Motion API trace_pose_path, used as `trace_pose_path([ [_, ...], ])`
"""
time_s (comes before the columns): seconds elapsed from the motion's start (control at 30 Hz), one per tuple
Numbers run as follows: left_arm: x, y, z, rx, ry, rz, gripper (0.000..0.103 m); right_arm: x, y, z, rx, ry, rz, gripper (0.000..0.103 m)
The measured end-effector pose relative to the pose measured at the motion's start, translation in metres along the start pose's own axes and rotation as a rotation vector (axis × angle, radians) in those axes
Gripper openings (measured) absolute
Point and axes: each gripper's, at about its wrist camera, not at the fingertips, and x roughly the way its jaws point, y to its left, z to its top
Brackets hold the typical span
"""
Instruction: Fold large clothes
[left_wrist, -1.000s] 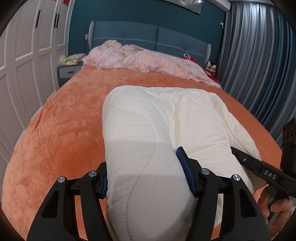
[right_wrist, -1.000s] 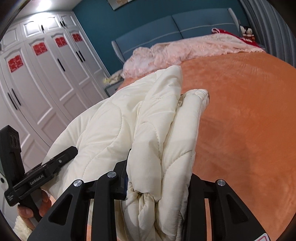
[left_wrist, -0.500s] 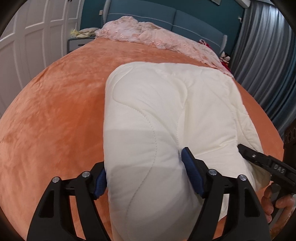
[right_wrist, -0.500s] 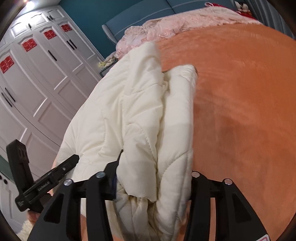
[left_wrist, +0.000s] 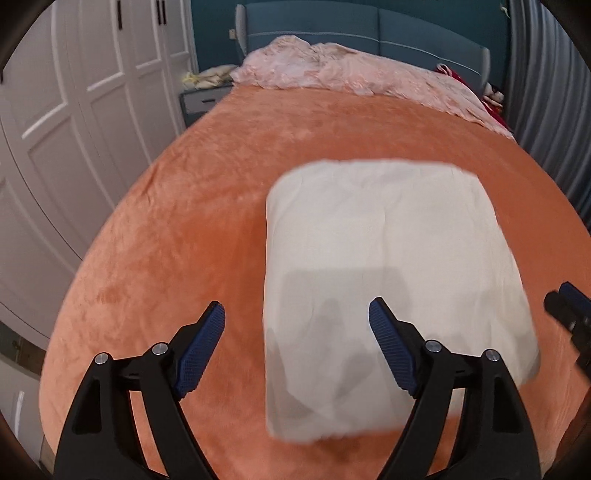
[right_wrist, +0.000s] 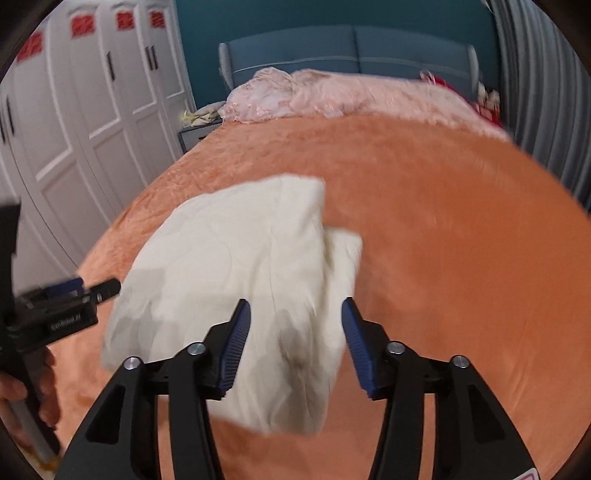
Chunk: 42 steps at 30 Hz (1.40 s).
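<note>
Letting go: left gripper (left_wrist: 295, 325) is opening and right gripper (right_wrist: 293, 317) closing, neither grasping the folded cream garment (left_wrist: 388, 266) on the bed (left_wrist: 177, 236); next, tidy its edges.

The folded cream garment (left_wrist: 388, 258) is lying as the 1 obstacle in the middle of the orange bed (left_wrist: 184, 229), with bare cover lying open to its left, to its right and beyond it. A heaped pink blanket (left_wrist: 351, 74) is filling the head end, while white wardrobe doors (left_wrist: 74, 122) are closing off the left side and grey curtains (left_wrist: 546, 92) the right.
</note>
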Motion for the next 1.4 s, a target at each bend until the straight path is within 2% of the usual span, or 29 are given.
trace_pose_path([
  [0.07,0.005,-0.009,0.013,0.012,-0.021,0.023,0.078,0.016,0.013,0.011,-0.039,0.016,-0.020,0.024],
  [0.13,0.021,-0.021,0.028,0.016,-0.016,0.034,0.078,0.036,0.020,0.021,-0.039,0.037,-0.020,0.011],
  [0.17,0.028,-0.025,0.032,0.018,-0.009,0.042,0.078,0.042,0.022,0.022,-0.042,0.039,-0.029,0.010],
  [0.37,0.068,-0.042,0.036,0.039,0.022,0.061,0.077,0.094,0.021,0.025,-0.045,0.088,-0.085,0.008],
  [0.53,0.085,-0.047,0.030,0.034,0.020,0.064,0.078,0.117,0.013,0.019,-0.022,0.116,-0.075,0.008],
  [0.73,0.099,-0.053,0.019,0.056,-0.011,0.094,0.080,0.129,0.016,0.007,-0.026,0.111,-0.077,0.008],
  [1.0,0.114,-0.050,0.011,0.028,-0.048,0.100,0.087,0.141,0.018,-0.004,-0.037,0.087,-0.080,0.008],
  [1.4,0.125,-0.052,0.003,0.025,-0.100,0.125,0.090,0.148,0.020,-0.012,-0.034,0.052,-0.085,0.008],
])
